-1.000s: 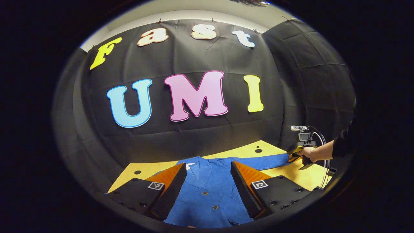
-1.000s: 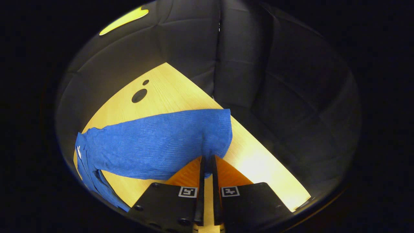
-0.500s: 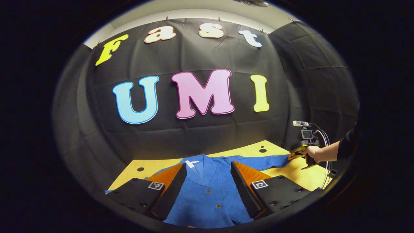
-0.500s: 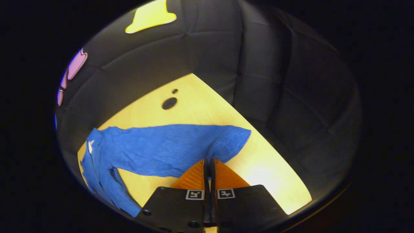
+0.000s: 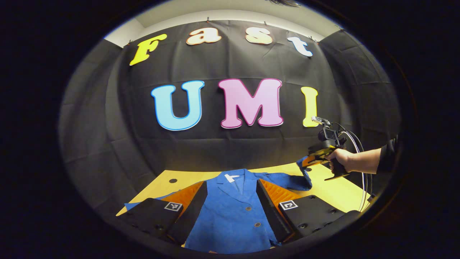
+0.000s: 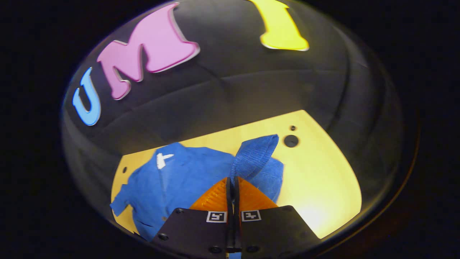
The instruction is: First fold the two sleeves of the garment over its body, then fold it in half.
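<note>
My right hand-held gripper (image 6: pixel 231 180), clamped on the blue garment's sleeve (image 6: pixel 257 158), lifts it for folding; my left hand-held gripper (image 5: pixel 230 201) waits open above the desk (image 6: pixel 323 180).

The right claw (image 6: pixel 231 180) pinches the blue sleeve (image 6: pixel 256 158), whose cuff stands up just ahead of its tips. The jacket (image 6: pixel 179 180) lies leftward on the yellow tabletop (image 6: pixel 323 180).

Garment (image 5: pixel 233 212) on table (image 5: pixel 341 192), sleeve (image 6: pixel 257 158) raised

Blue buttoned jacket (image 5: pixel 233 212) flat on table, one sleeve (image 6: pixel 257 158) lifted
</note>
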A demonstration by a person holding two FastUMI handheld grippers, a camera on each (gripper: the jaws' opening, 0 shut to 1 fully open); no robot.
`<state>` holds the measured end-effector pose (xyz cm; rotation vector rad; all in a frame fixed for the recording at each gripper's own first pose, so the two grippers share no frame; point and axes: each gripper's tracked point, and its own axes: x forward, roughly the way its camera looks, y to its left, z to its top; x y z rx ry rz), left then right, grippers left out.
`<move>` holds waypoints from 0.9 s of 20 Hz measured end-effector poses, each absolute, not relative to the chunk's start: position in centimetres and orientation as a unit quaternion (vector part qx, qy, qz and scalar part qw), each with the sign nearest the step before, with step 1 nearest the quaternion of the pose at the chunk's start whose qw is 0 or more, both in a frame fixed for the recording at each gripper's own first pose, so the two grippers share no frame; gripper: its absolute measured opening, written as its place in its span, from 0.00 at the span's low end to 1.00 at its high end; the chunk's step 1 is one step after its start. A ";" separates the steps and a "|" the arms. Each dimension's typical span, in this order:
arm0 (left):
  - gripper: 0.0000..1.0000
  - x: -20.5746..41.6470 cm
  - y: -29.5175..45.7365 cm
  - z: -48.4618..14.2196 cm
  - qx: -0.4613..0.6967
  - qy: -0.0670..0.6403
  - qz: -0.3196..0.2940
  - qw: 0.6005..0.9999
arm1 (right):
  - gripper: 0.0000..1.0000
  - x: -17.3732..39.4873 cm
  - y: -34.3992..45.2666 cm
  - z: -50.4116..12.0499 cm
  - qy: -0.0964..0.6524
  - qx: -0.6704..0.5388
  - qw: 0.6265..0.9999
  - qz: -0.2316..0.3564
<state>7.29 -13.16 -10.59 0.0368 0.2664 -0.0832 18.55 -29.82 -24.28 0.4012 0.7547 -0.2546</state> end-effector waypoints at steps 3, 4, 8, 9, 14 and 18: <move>0.80 6.0 -10.0 -11.2 0.008 0.139 -0.007 0.990 | 0.01 21.7 -21.5 -23.4 0.371 0.187 0.908 -0.054; 0.80 5.5 -8.7 -11.4 0.005 0.141 0.006 0.990 | 0.00 22.9 -18.4 -23.4 0.375 0.186 0.908 -0.033; 0.80 4.3 -4.0 -12.2 0.004 0.146 0.052 0.988 | 0.00 25.7 -6.3 -25.2 0.396 0.175 0.900 0.042; 0.81 4.0 -2.8 -12.5 0.003 0.148 0.062 0.987 | 0.01 26.1 -3.5 -25.9 0.402 0.169 0.898 0.058; 0.80 3.6 2.2 -14.6 -0.021 0.156 0.109 0.981 | 0.01 27.4 5.6 -31.3 0.408 0.127 0.900 0.085; 0.80 4.1 5.9 -17.5 -0.046 0.164 0.135 0.976 | 0.36 28.0 5.9 -33.8 0.411 0.140 0.898 0.072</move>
